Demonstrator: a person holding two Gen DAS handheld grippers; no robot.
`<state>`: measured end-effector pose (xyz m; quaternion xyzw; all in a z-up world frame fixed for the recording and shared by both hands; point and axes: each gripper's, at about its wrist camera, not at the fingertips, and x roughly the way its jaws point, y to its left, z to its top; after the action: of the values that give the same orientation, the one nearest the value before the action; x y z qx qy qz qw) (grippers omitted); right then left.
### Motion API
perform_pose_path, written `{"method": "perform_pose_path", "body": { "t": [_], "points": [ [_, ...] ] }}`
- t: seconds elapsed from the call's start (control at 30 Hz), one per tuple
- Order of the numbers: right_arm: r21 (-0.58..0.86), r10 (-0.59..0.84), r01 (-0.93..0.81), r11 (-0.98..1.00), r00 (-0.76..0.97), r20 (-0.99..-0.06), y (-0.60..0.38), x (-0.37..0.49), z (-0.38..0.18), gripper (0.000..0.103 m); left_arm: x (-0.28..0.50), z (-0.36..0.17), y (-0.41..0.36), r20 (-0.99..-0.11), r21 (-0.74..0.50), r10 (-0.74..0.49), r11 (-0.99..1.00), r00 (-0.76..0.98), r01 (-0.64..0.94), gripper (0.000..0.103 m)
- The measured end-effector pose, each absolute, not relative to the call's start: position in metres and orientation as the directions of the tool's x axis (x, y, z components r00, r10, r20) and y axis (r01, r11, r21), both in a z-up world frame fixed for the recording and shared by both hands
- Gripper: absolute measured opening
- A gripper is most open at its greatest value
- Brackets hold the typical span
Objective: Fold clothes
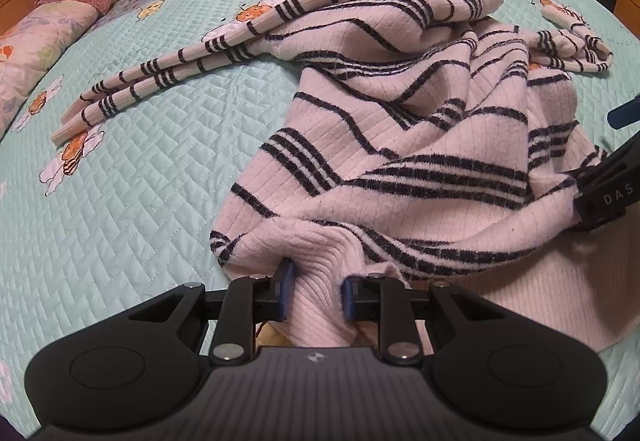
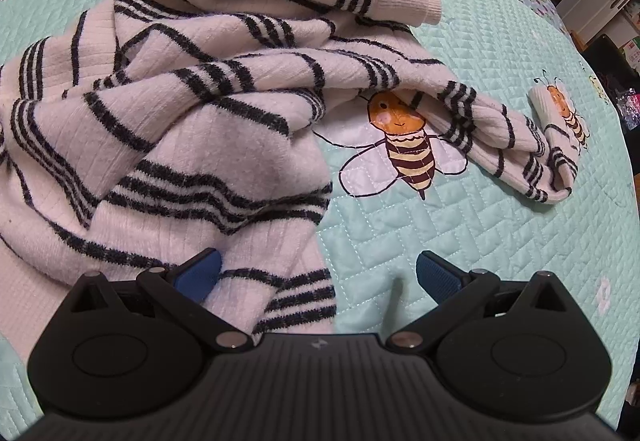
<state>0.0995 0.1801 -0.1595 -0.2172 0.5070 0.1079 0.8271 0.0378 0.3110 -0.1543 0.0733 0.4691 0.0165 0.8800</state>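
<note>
Left gripper (image 1: 316, 293) jaws clamped sweater (image 1: 400, 145) hem, likely to lift it flat. Right gripper (image 2: 318, 277) jaws stood apart over its edge on bed (image 2: 440, 241).

The sweater (image 1: 400, 113) is pale pink with dark stripes. It lies crumpled on the bed, one sleeve stretched out flat.

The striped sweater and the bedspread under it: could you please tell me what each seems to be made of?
Striped sweater: soft ribbed knit, probably wool or acrylic; fine vertical ribs and fuzzy stripe edges show. Bedspread: quilted woven fabric with a slight sheen, likely cotton or polyester; stitched brick pattern and printed bees.
</note>
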Motion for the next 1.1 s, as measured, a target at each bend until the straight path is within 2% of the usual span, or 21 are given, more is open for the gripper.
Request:
{"method": "perform_pose_path", "body": {
  "t": [0.2, 0.73, 0.83, 0.9, 1.03, 1.1],
  "points": [
    [-0.247, -0.040, -0.398, 0.884, 0.462, -0.886, 0.179, 0.100, -0.160, 0.103, 0.037, -0.156, 0.311, -0.824, 0.145, 0.096, 0.988, 0.559, 0.045, 0.021],
    [-0.217, -0.022, -0.385, 0.897, 0.451, -0.892, 0.174, 0.101, -0.163, 0.103, 0.037, -0.158, 0.312, -0.827, 0.146, 0.098, 0.988, 0.554, 0.042, 0.020],
    [-0.212, -0.020, -0.381, 0.900, 0.450, -0.893, 0.173, 0.100, -0.164, 0.103, 0.036, -0.159, 0.316, -0.827, 0.148, 0.112, 0.989, 0.551, 0.022, 0.014],
    [-0.203, -0.013, -0.378, 0.903, 0.448, -0.894, 0.171, 0.100, -0.164, 0.103, 0.036, -0.159, 0.322, -0.826, 0.149, 0.128, 0.989, 0.549, -0.006, 0.005],
    [-0.105, 0.055, -0.347, 0.932, 0.423, -0.905, 0.155, 0.104, -0.166, 0.103, 0.031, -0.162, 0.340, -0.827, 0.164, 0.177, 0.984, 0.534, -0.071, 0.005],
    [0.036, 0.149, -0.281, 0.959, 0.392, -0.908, 0.132, 0.108, -0.168, 0.103, 0.027, -0.162, 0.352, -0.829, 0.163, 0.193, 0.981, 0.524, -0.104, 0.005]
  ]
}}
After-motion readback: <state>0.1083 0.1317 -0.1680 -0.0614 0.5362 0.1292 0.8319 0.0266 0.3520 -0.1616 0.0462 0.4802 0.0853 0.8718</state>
